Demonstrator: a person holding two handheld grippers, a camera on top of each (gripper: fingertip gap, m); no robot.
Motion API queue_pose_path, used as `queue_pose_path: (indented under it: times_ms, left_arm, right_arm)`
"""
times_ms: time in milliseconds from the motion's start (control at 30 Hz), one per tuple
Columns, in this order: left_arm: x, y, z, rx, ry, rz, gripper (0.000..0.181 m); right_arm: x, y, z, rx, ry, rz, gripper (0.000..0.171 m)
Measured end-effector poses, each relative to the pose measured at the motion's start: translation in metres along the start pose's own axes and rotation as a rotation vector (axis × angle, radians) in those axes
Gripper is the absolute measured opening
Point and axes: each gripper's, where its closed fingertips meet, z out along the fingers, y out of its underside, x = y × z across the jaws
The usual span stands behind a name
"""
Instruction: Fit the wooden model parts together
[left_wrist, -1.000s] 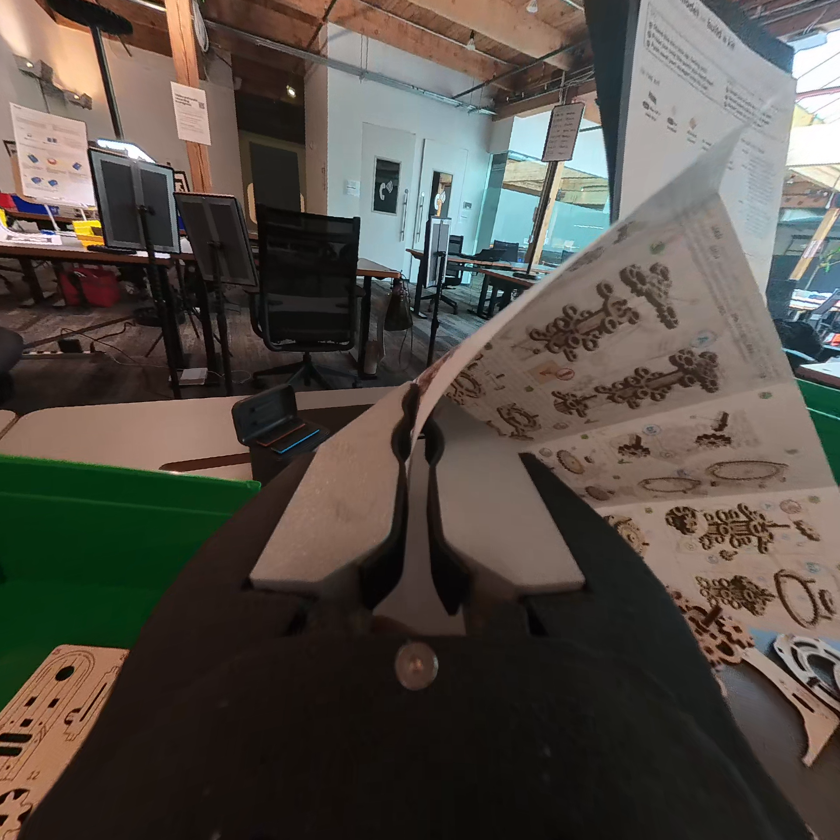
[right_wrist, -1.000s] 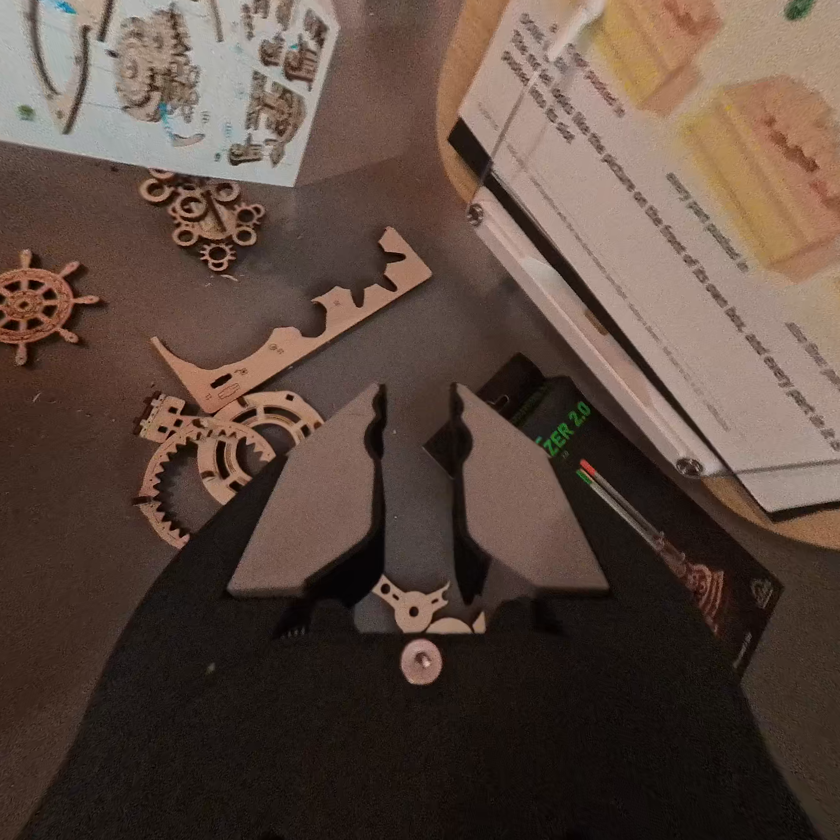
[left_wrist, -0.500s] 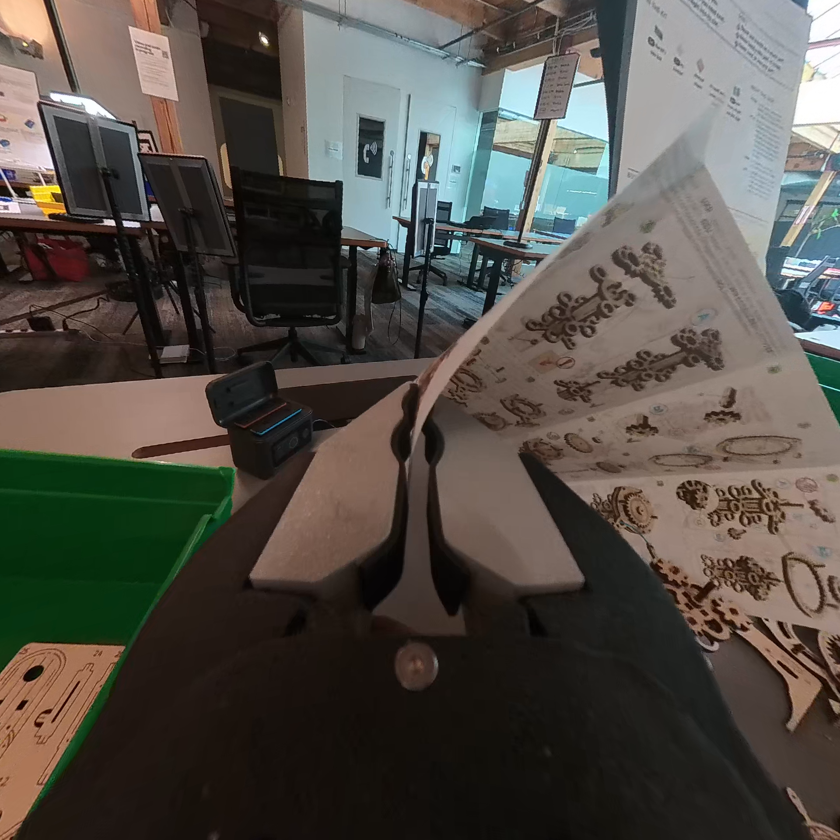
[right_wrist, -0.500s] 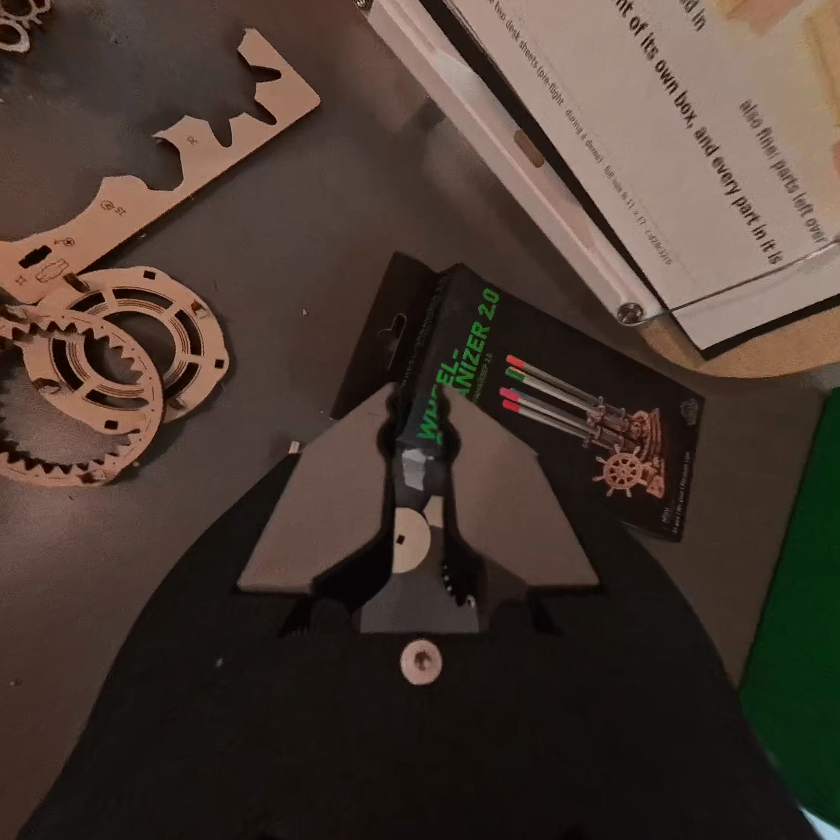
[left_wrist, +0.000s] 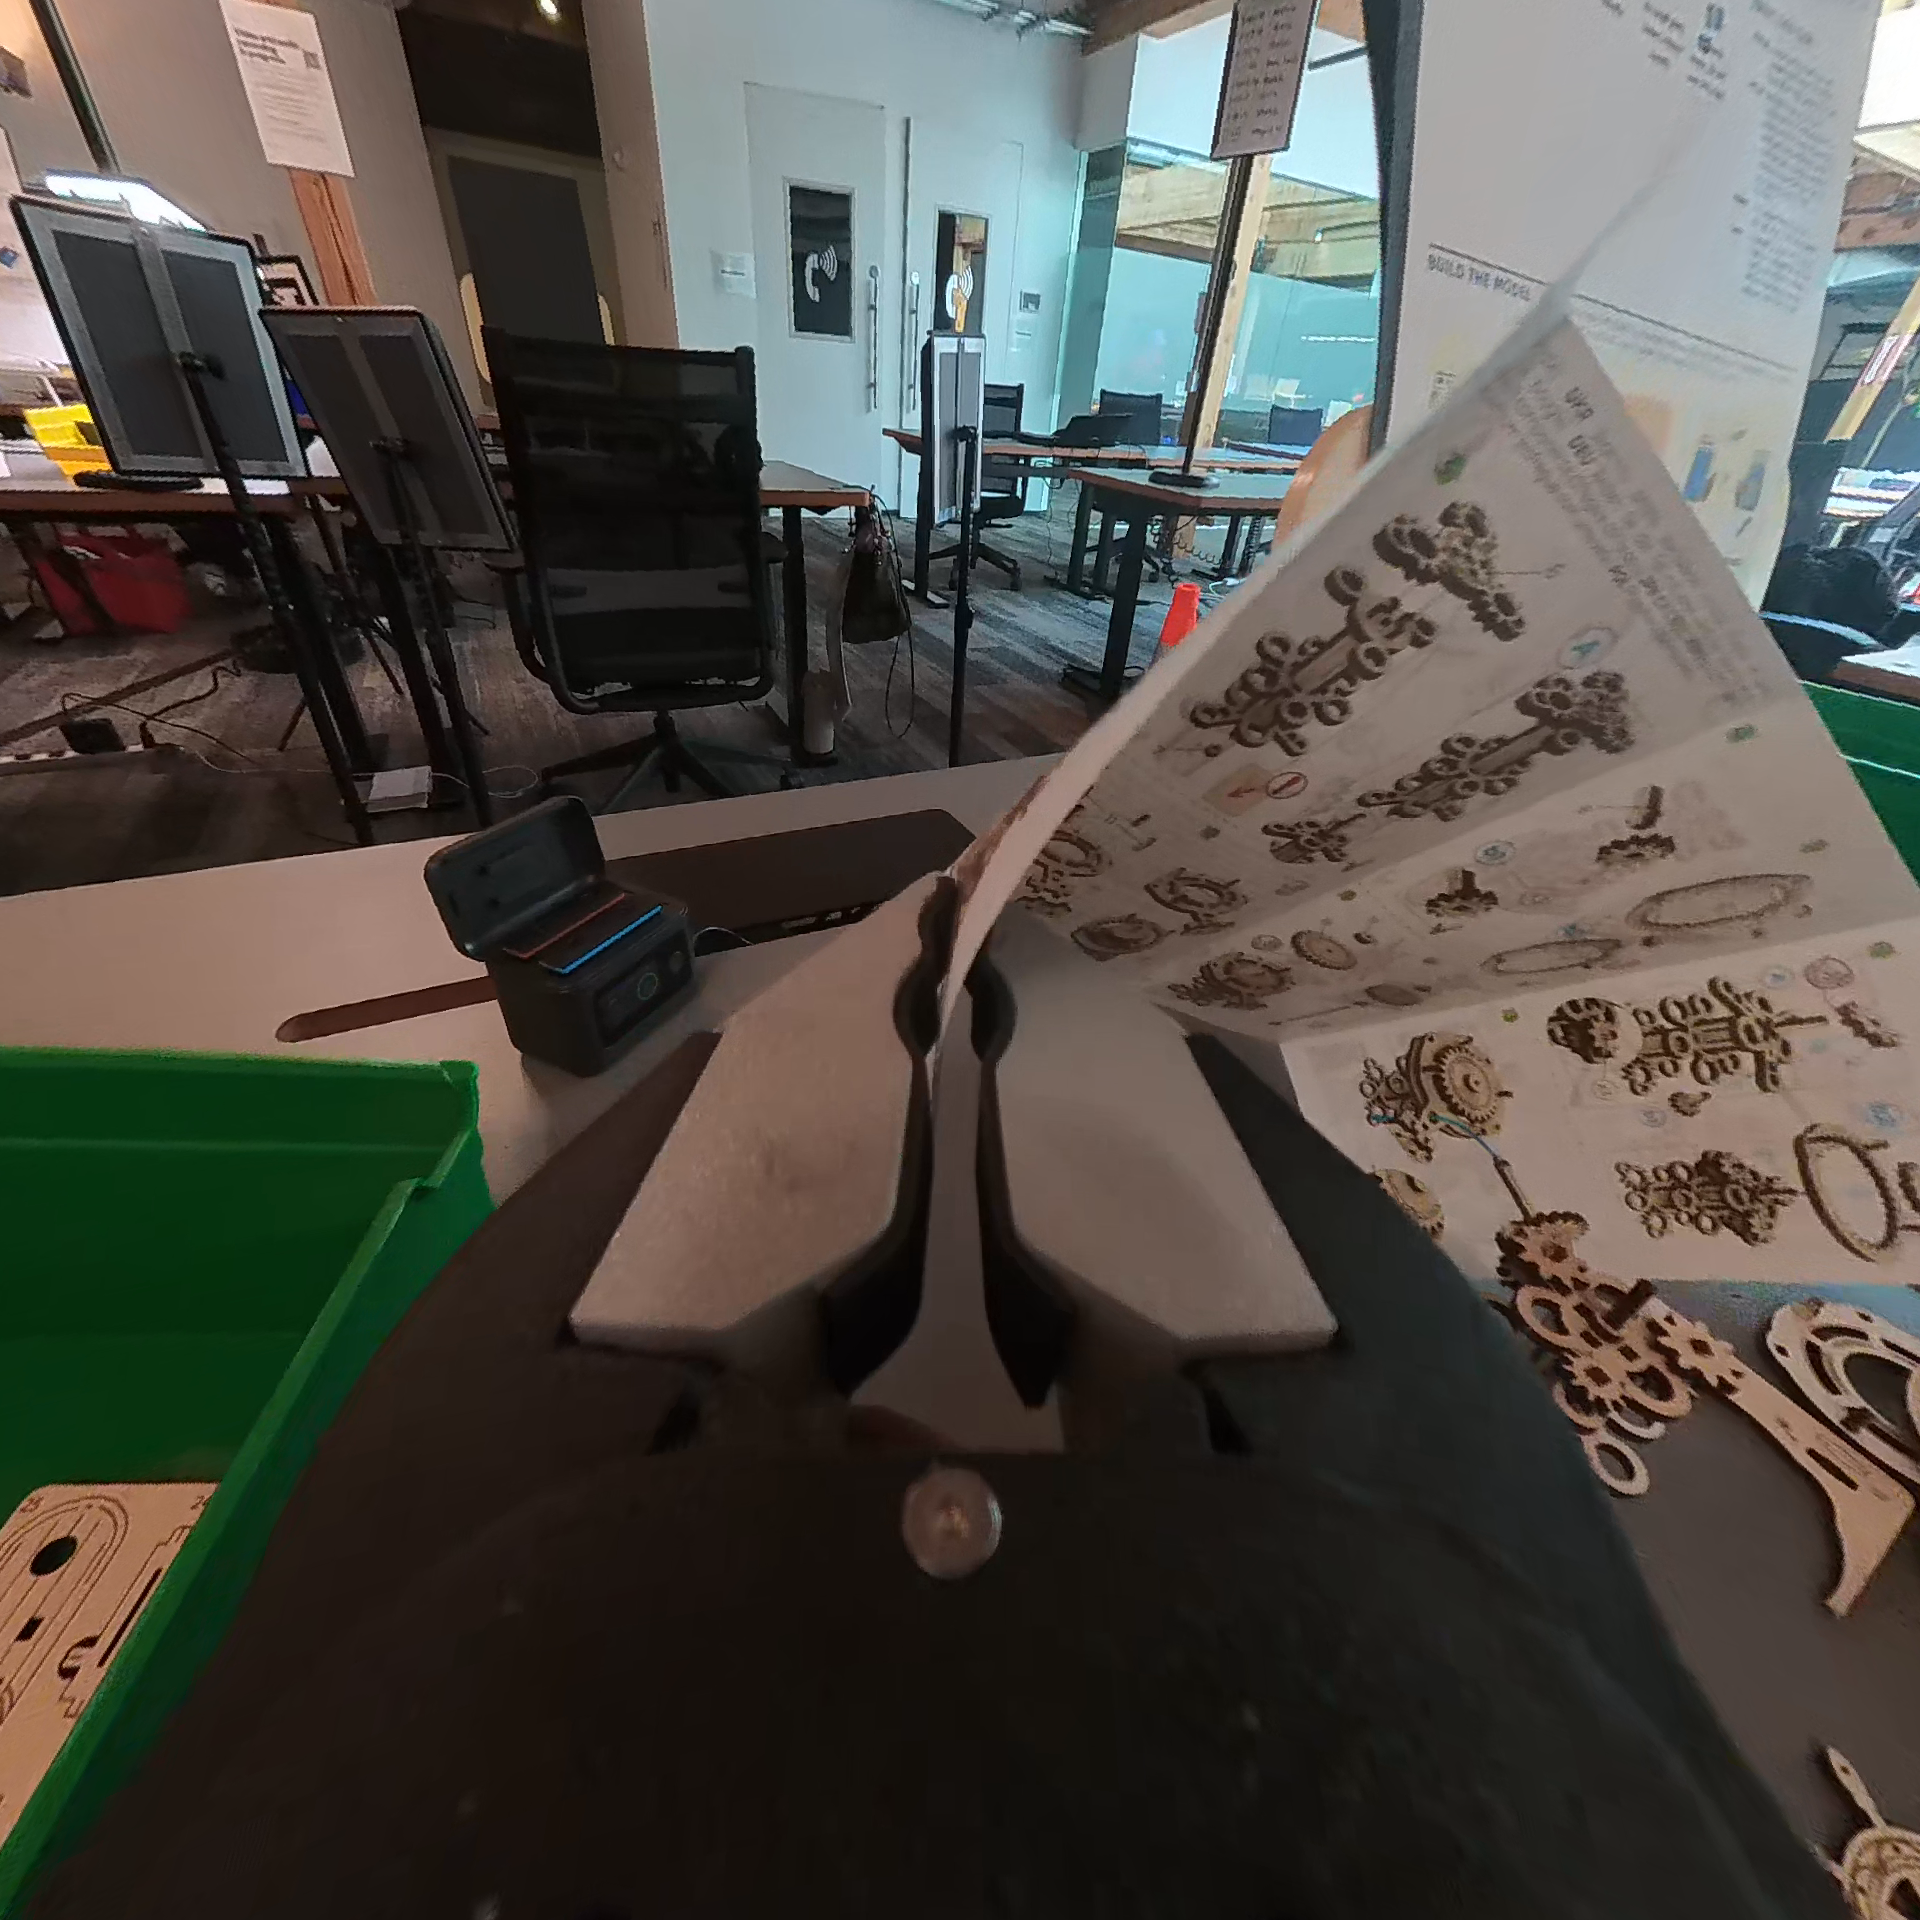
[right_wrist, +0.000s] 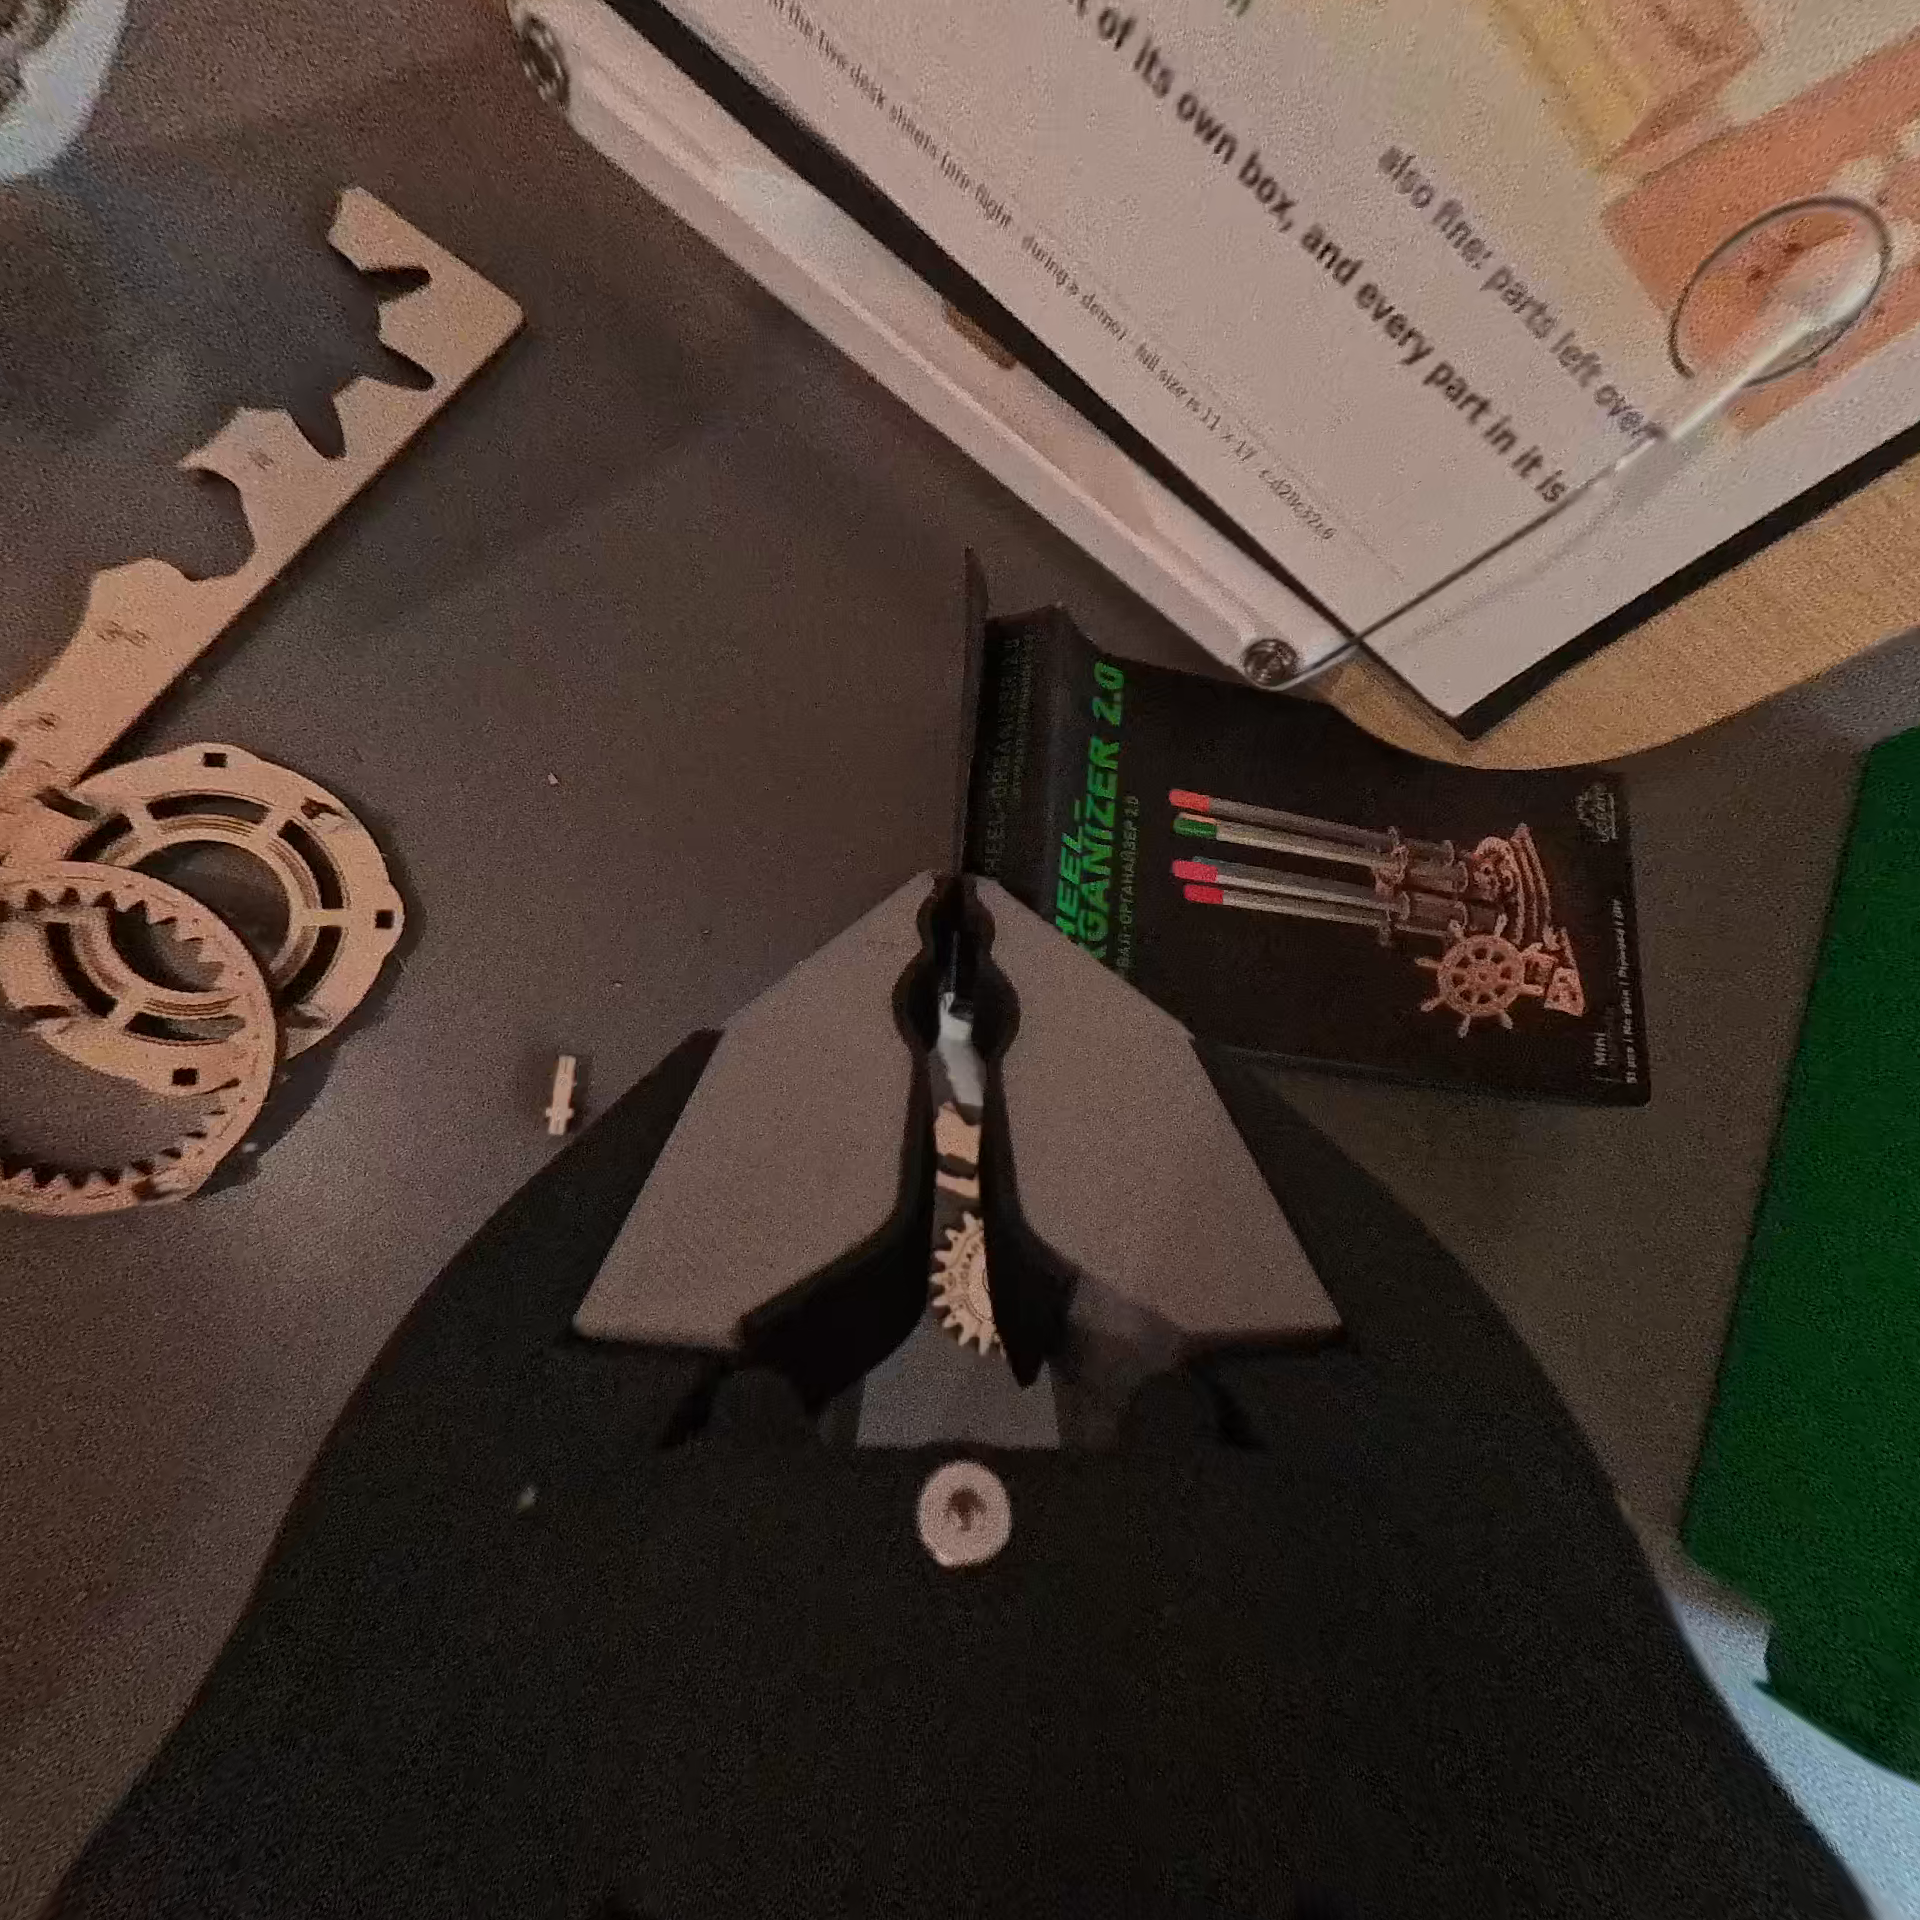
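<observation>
My left gripper (left_wrist: 943, 914) is shut on the edge of a folded paper instruction sheet (left_wrist: 1455, 831) and holds it up above the dark mat. Below it lie a wooden gear assembly (left_wrist: 1600, 1340) and a flat wooden part (left_wrist: 1829, 1475). My right gripper (right_wrist: 954, 894) is shut on the raised flap of a black printed packet (right_wrist: 1340, 883) that lies on the mat. To its left lie two wooden ring gears (right_wrist: 187, 956), a long notched wooden strip (right_wrist: 260, 468) and a tiny wooden pin (right_wrist: 562, 1091). A small wooden gear (right_wrist: 961, 1283) shows between the right fingers near their base.
A green bin (left_wrist: 187, 1247) holding a wooden sheet (left_wrist: 73, 1621) stands at the left. A small black case with its lid open (left_wrist: 571, 956) sits on the table behind. A white framed sign (right_wrist: 1299, 260) stands beyond the packet, and a green bin edge (right_wrist: 1829, 1247) is at the right. About 40 cm separates my left fingertips from my right. The tiny wooden pin (right_wrist: 562, 1091) is closer to my right gripper, around 10 cm from its tips; the left tips are 40 cm off. From my left tips it is roughly 20 cm to the wooden gear assembly (left_wrist: 1600, 1340); from my right, 25 cm.
My right gripper moved right over the black packet and closed from open onto its flap. My left gripper keeps hold of the sheet and has shifted a little, with more of the table showing.
</observation>
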Motion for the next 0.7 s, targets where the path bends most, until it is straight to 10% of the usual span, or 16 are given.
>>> queue_pose_path:
  times_ms: [367,533,700]
  left_arm:
    - [0.002,-0.001,0.0,0.007,0.013,-0.015,0.0]
    - [0.006,-0.001,0.001,0.005,0.026,-0.013,0.0]
    - [0.007,0.005,0.004,-0.012,0.028,-0.019,0.0]
  right_arm:
    - [0.085,-0.08,-0.171,0.364,0.148,0.083,0.0]
    - [0.06,-0.049,-0.148,0.116,0.082,-0.002,0.0]
    - [0.062,-0.061,-0.167,0.244,0.029,0.086,0.0]
